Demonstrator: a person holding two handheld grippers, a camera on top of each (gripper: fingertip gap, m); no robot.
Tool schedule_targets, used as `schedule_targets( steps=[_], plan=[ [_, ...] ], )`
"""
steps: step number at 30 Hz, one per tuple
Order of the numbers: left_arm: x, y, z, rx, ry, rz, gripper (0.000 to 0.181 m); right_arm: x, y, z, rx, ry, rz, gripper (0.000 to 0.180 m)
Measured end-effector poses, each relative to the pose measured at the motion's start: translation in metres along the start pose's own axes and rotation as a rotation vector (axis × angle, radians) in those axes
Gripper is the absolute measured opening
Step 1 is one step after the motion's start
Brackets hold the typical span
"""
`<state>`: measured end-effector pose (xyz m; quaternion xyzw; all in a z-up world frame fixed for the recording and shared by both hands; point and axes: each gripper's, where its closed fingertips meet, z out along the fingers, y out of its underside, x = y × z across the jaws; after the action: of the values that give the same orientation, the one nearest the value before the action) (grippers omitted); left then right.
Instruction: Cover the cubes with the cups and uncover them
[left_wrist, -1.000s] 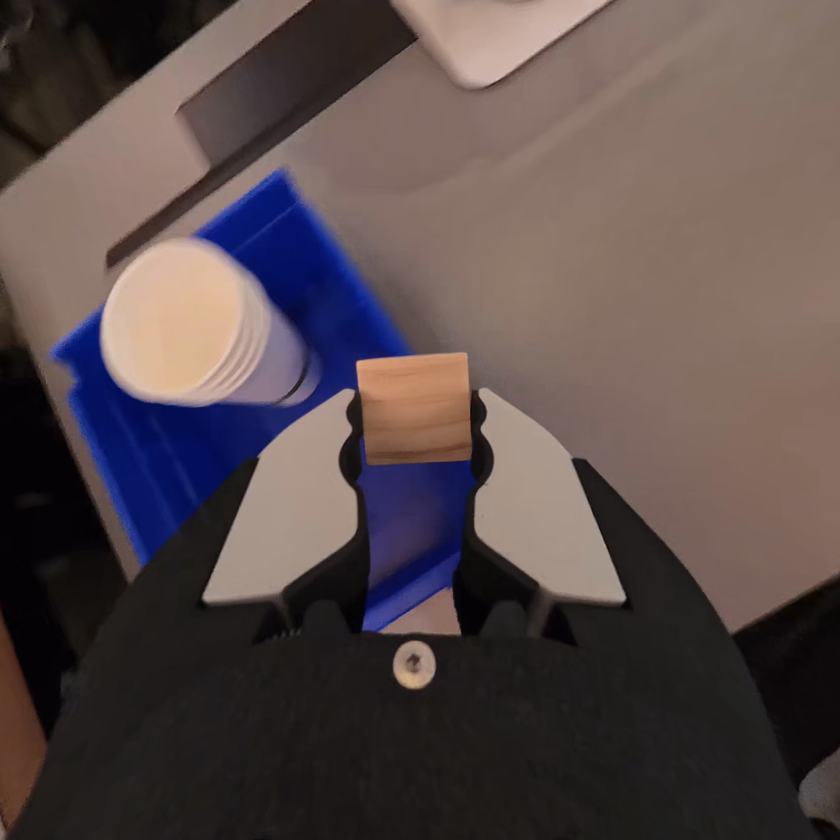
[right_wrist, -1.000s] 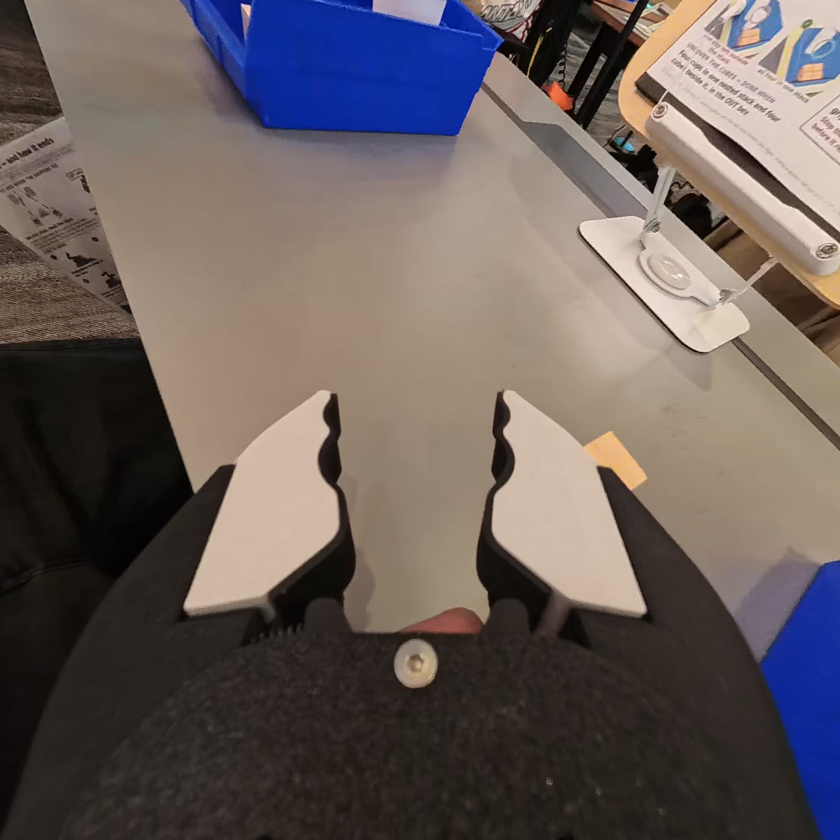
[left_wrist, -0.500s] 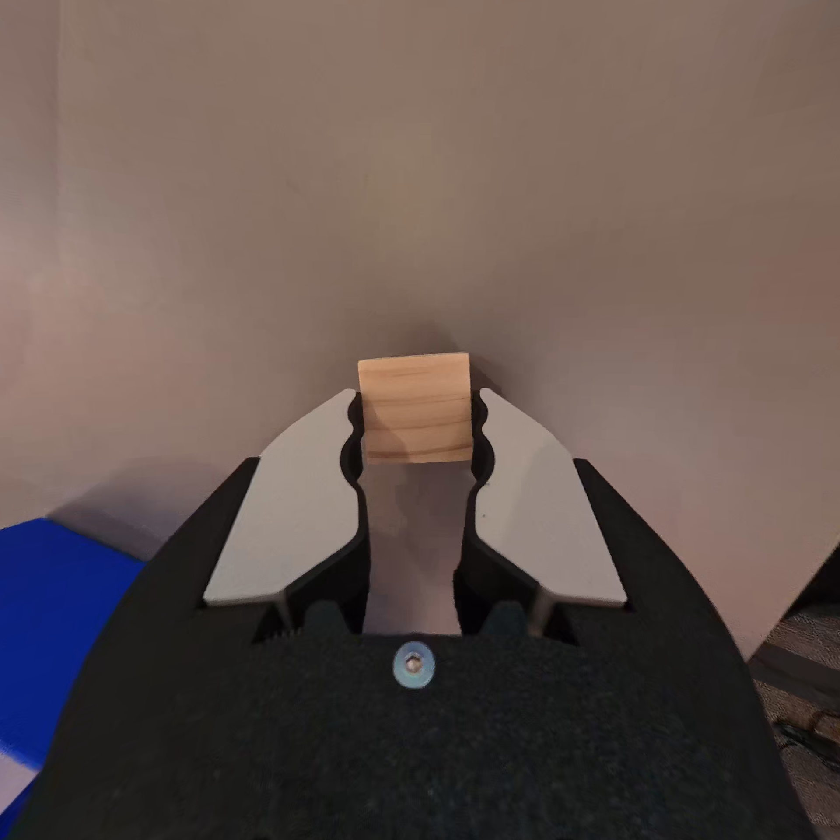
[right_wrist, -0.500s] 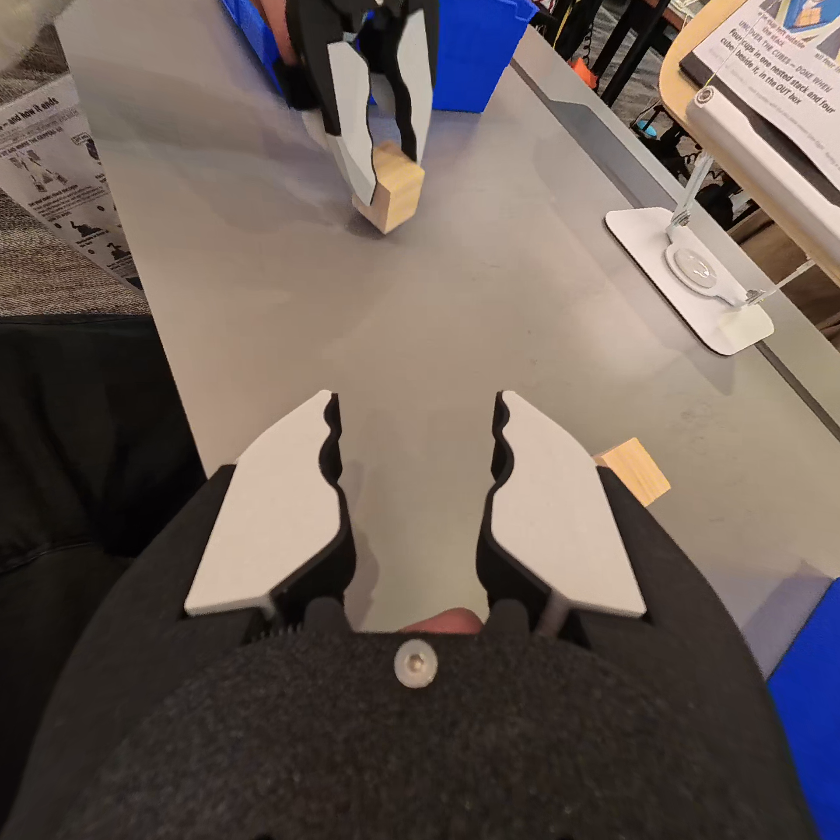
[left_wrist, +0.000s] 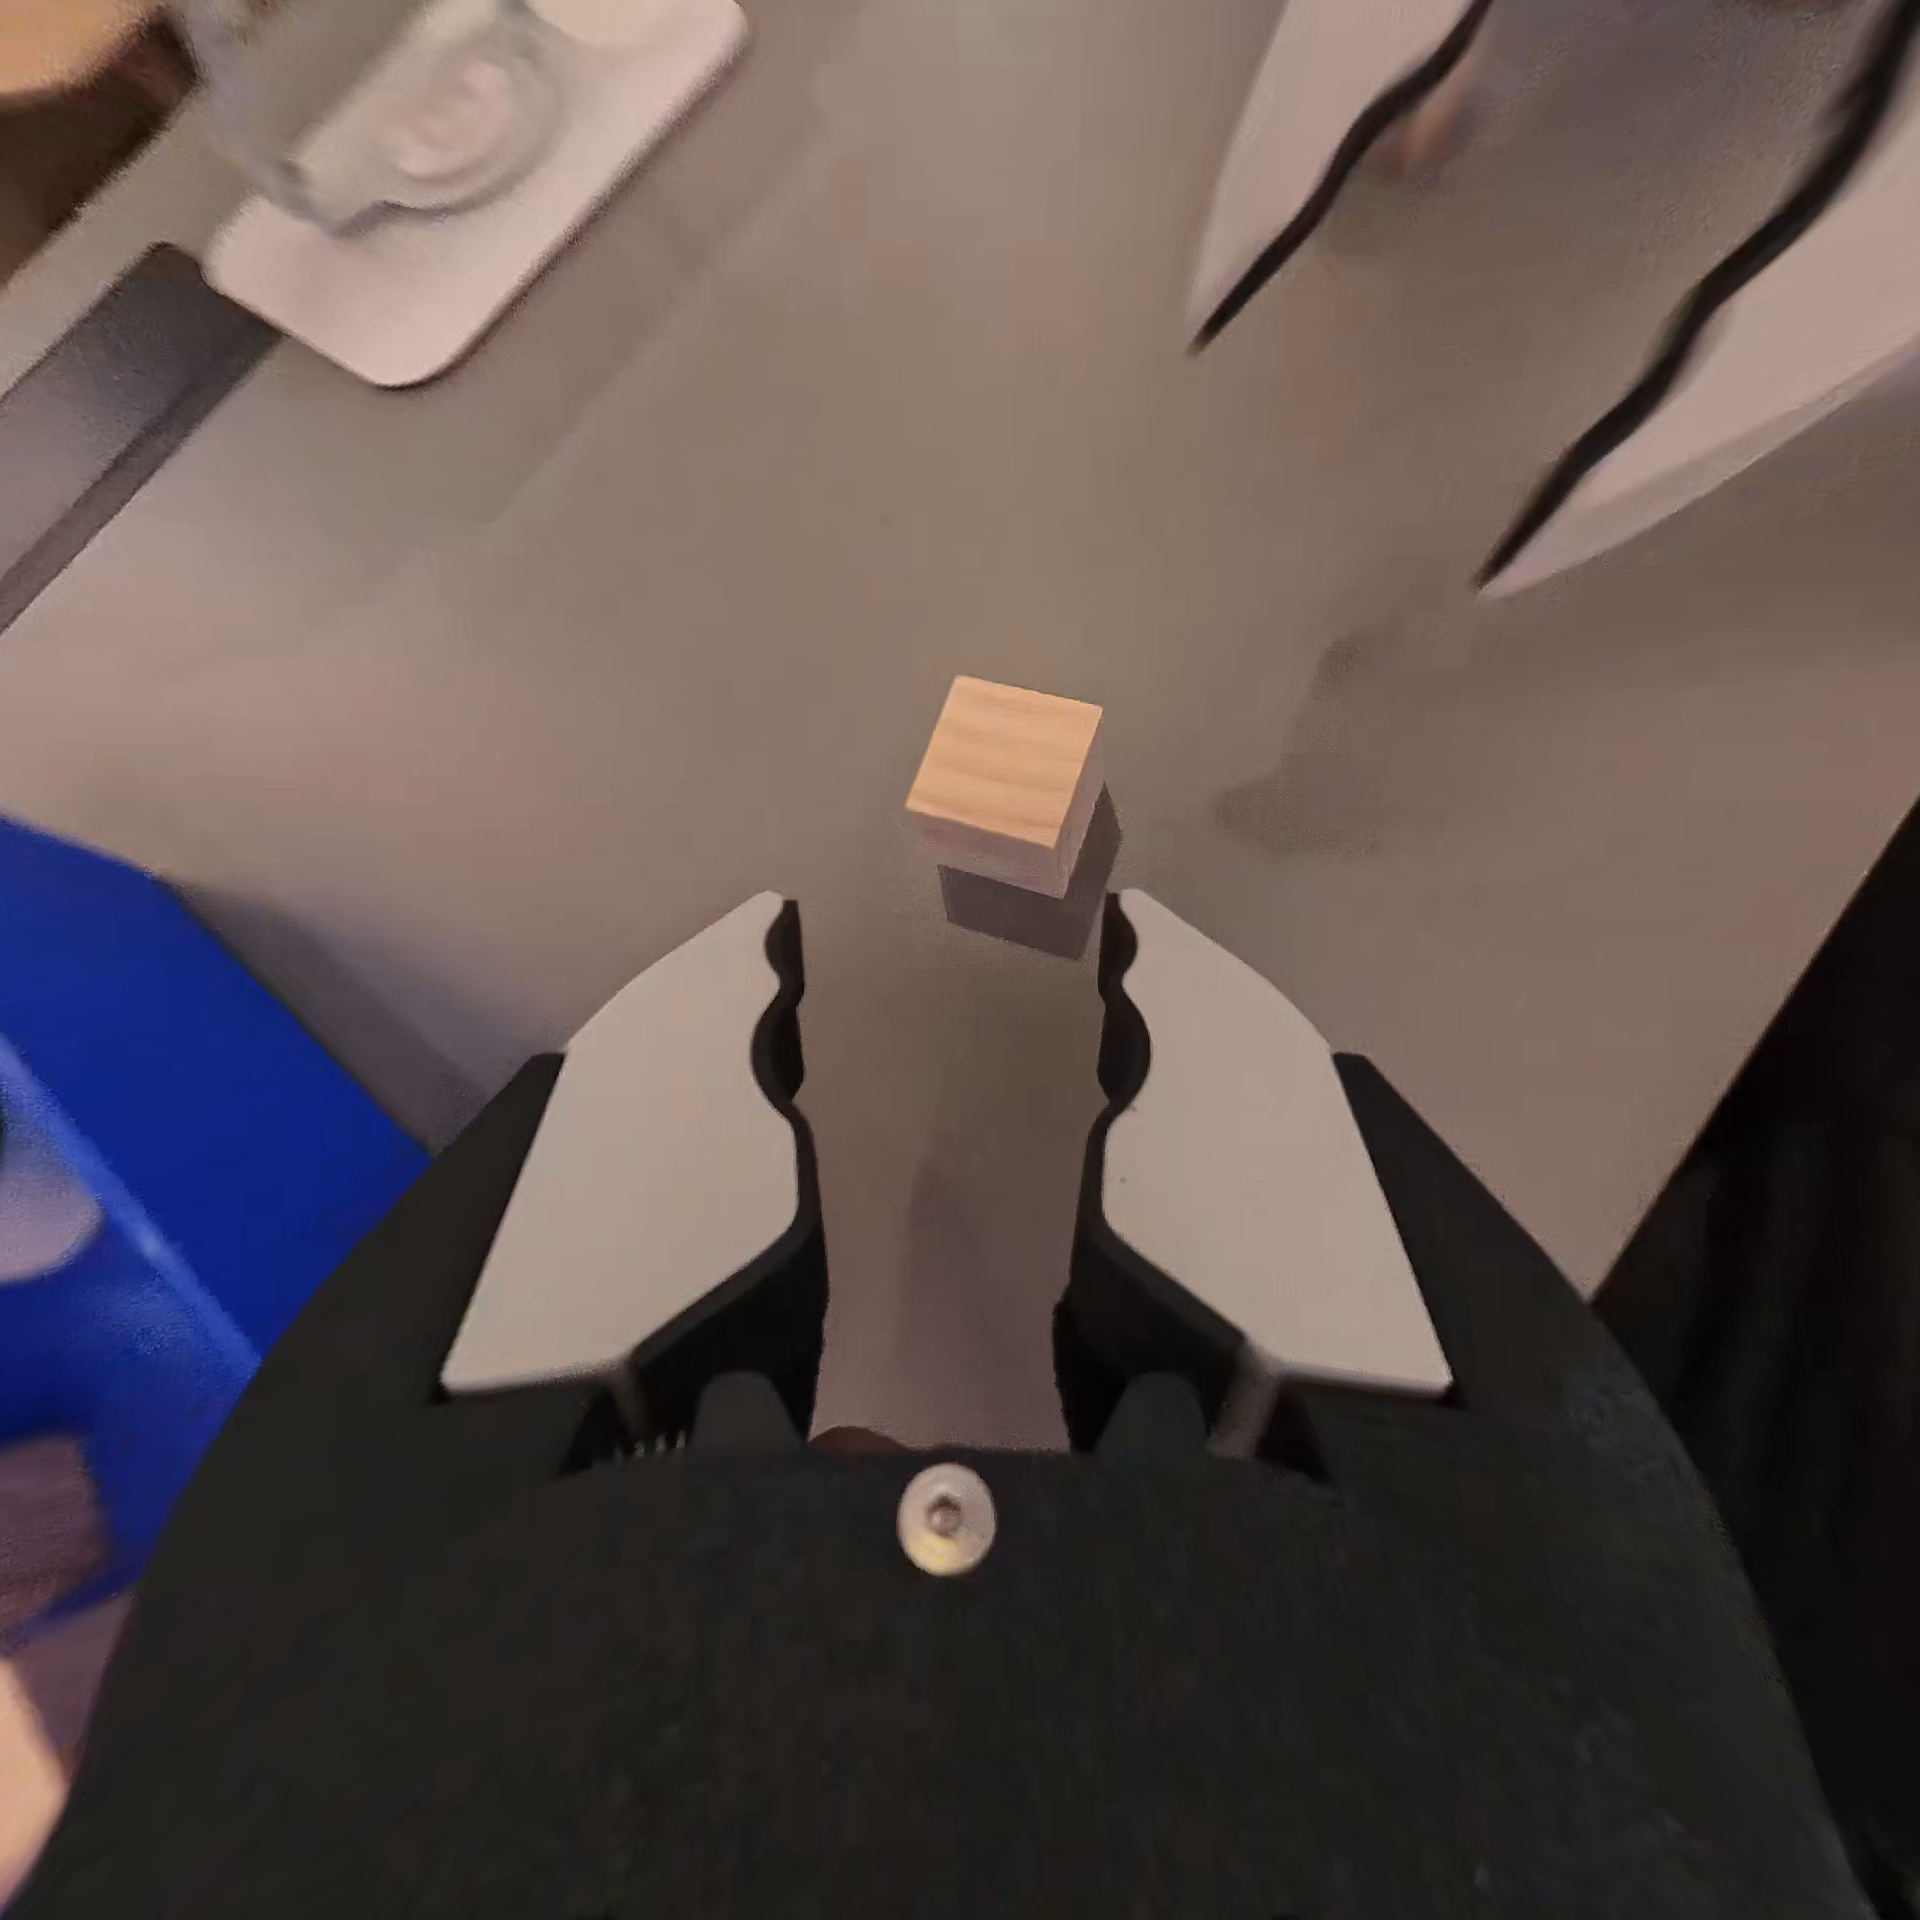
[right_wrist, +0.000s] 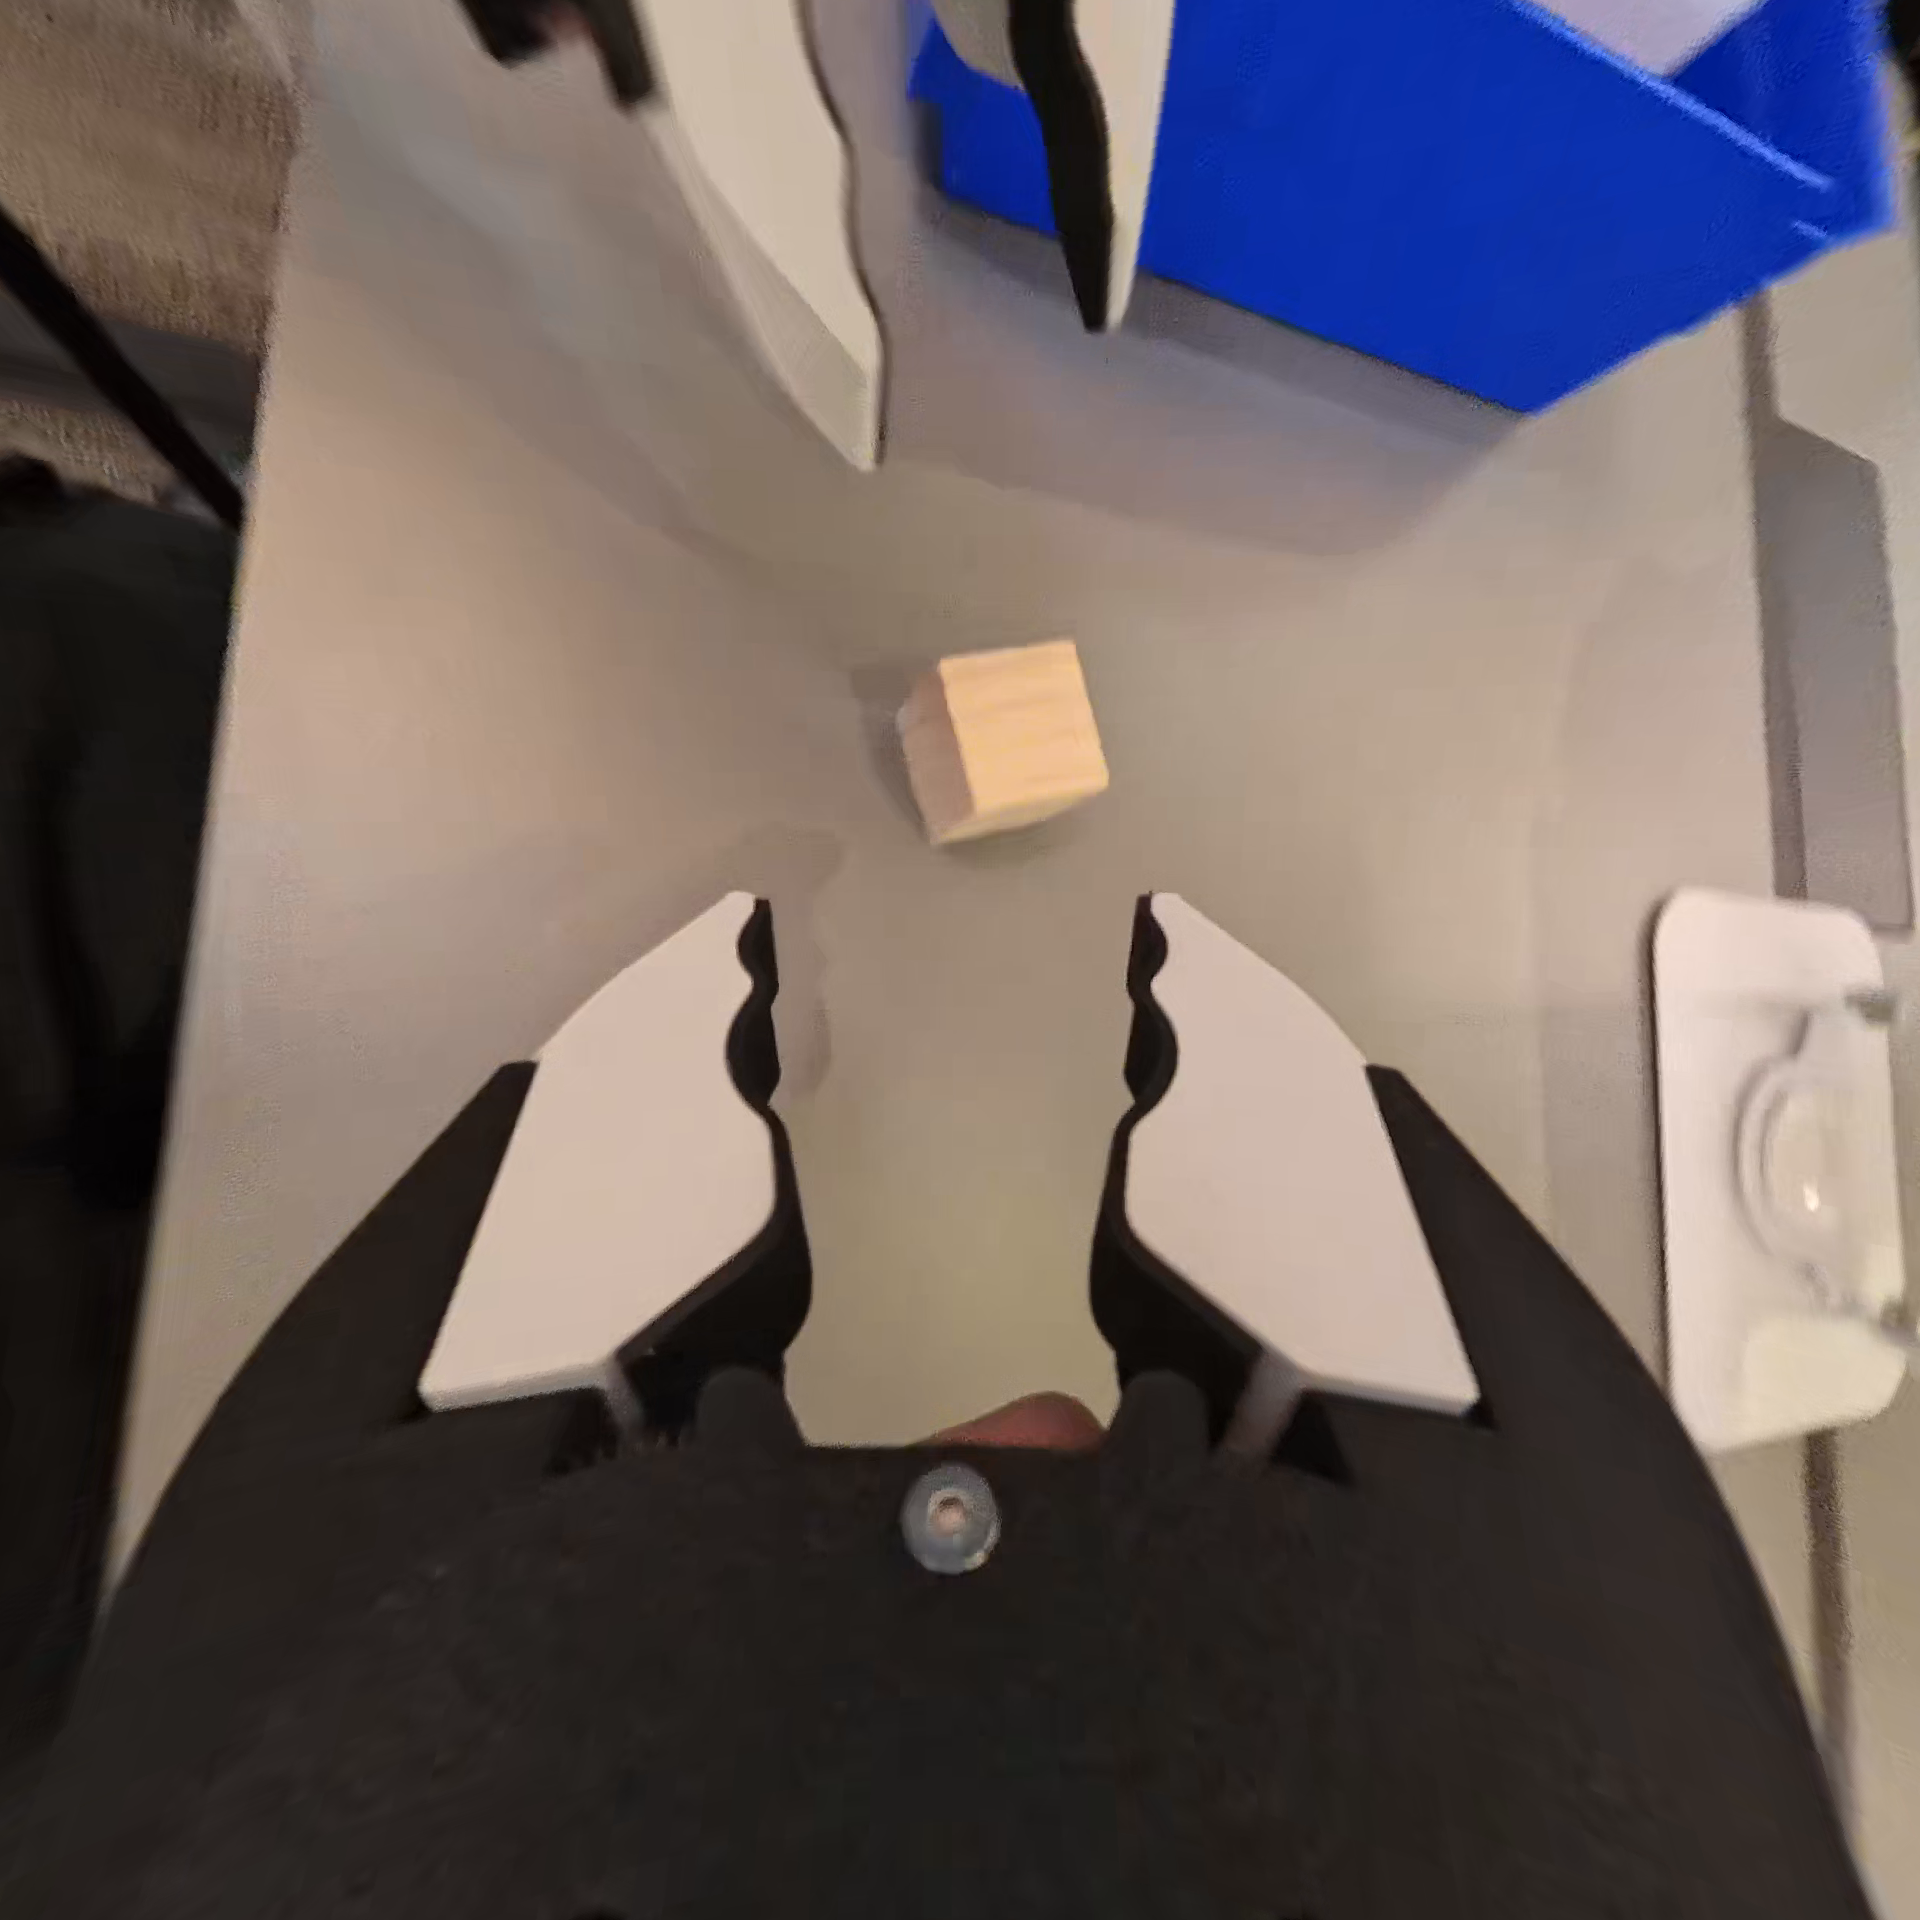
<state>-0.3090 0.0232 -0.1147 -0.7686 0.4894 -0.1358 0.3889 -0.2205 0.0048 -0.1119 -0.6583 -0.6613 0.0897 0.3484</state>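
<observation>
**Hovering apart, both claws empty over one wooden cube**

Pointing steeply down at the grey table (left_wrist: 727, 644), the left gripper (left_wrist: 948, 904) has its two fingers spread with a clear gap between them — nothing is held. The wooden cube (left_wrist: 1003, 795) sits on the table just beyond the fingertips, free of both, casting a dark shadow toward the claw. In the same view the right gripper (left_wrist: 1340, 457) comes in from the upper right, blurred, its fingers also apart and angled down toward the table near the cube.

From the right wrist view, the right gripper (right_wrist: 948, 904) likewise tilts down at the table (right_wrist: 520, 675), fingers parted somewhat wider and empty — the wooden cube (right_wrist: 1003, 738) lies just ahead of the tips, turned slightly askew to them. Beyond the cube hangs the left gripper (right_wrist: 982, 384), tips downward and separated, above the surface.

Farther out, a blue bin (right_wrist: 1455, 208) stands at the far end of the table behind the left gripper; in the left view the blue bin (left_wrist: 135, 1195) shows at the left edge. A white stand base (right_wrist: 1766, 1174) rests on the table to the right of the right gripper, well apart from the cube, and appears as the white stand base (left_wrist: 468, 208) at the top left of the left view.
</observation>
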Motion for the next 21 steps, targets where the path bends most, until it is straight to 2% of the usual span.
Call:
schedule_targets(
  steps=[4, 7, 11, 13, 16, 19, 21],
  plan=[
    [0.016, 0.03, -0.022, 0.149, -0.006, -0.223, 0.054, 0.015, -0.01, 0.056, -0.156, -0.13, -0.083, 0.066],
    [0.034, 0.06, -0.029, 0.176, -0.011, -0.279, 0.05, 0.016, -0.004, 0.077, -0.257, -0.185, -0.139, 0.059],
    [0.055, 0.079, -0.024, 0.185, 0.05, -0.32, 0.047, 0.012, 0.01, 0.096, -0.343, -0.249, -0.155, 0.05],
    [0.052, 0.084, -0.021, 0.161, 0.014, -0.307, 0.047, 0.02, 0.012, 0.087, -0.367, -0.227, -0.148, 0.047],
    [0.054, 0.074, -0.025, 0.196, 0.027, -0.302, 0.046, 0.053, 0.024, 0.043, -0.36, -0.135, -0.088, 0.047],
    [0.052, 0.065, -0.028, 0.223, 0.023, -0.303, 0.046, 0.073, 0.067, 0.003, -0.41, -0.089, 0.018, 0.047],
    [0.052, 0.058, -0.028, 0.238, 0.028, -0.306, 0.046, 0.072, 0.1, -0.011, -0.456, -0.079, 0.068, 0.047]
  ],
)
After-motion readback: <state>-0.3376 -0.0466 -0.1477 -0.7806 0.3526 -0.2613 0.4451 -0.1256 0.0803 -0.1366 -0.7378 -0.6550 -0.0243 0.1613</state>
